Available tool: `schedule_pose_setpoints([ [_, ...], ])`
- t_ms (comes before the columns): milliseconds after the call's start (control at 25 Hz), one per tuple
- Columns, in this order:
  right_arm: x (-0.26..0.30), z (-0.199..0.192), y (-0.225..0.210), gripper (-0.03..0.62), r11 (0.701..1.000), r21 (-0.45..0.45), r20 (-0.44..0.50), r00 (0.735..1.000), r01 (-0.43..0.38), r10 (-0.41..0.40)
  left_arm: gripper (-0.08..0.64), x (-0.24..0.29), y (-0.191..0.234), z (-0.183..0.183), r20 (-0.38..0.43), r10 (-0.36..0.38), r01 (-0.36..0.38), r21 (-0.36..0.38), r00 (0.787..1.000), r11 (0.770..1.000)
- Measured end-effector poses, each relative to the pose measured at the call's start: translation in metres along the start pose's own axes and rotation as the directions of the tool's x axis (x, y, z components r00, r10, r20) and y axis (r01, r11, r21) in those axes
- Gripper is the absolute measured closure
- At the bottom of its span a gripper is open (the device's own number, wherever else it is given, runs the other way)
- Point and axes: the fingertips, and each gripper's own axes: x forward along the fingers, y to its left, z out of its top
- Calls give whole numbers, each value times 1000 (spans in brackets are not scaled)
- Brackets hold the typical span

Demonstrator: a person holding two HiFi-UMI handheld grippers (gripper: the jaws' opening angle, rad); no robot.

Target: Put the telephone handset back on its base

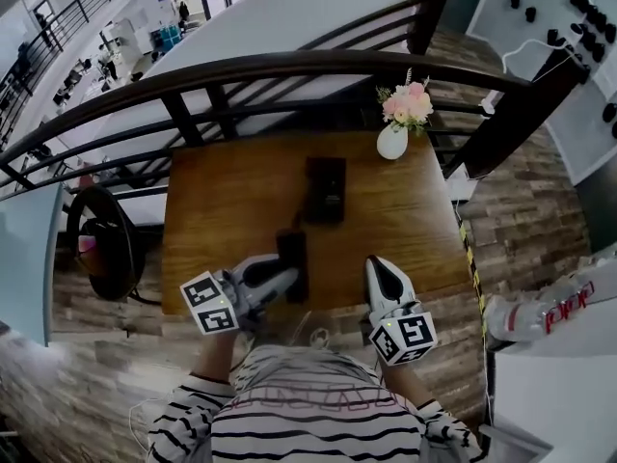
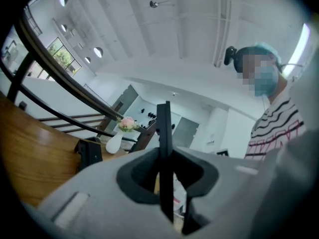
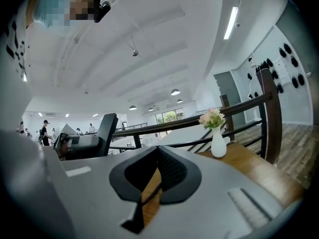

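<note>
The black telephone handset (image 1: pixel 293 255) is over the near middle of the wooden table (image 1: pixel 222 201). My left gripper (image 1: pixel 287 278) is shut on it from the left. In the left gripper view the handset (image 2: pixel 164 126) stands edge-on as a thin dark slab clamped between the jaws of the left gripper (image 2: pixel 164 158). The black base (image 1: pixel 326 189) sits farther back at the table's middle, and the base (image 2: pixel 89 153) lies ahead on the left in the left gripper view. My right gripper (image 1: pixel 377 264) rests near the table's front edge, shut and empty. In its own view the right gripper (image 3: pixel 158 152) shows nothing between its jaws.
A white vase of pink flowers (image 1: pixel 393 138) stands at the table's far right corner. A dark curved railing (image 1: pixel 289 70) runs behind the table. A black chair (image 1: pixel 101 239) is to the left. White counters (image 1: pixel 549 374) lie to the right.
</note>
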Motion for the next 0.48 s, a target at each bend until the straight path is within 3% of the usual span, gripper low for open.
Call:
schedule_pose_setpoints([
  [240,7,4,-13,592,999,5,-14,999,-41,41,485,15,2,-2,-3,39,-39,-1,999,999],
  [480,26,4,-19,592,999,12,-14,999,-31,31,485,21,20,5,-15,26,-26,-22,1000,999],
])
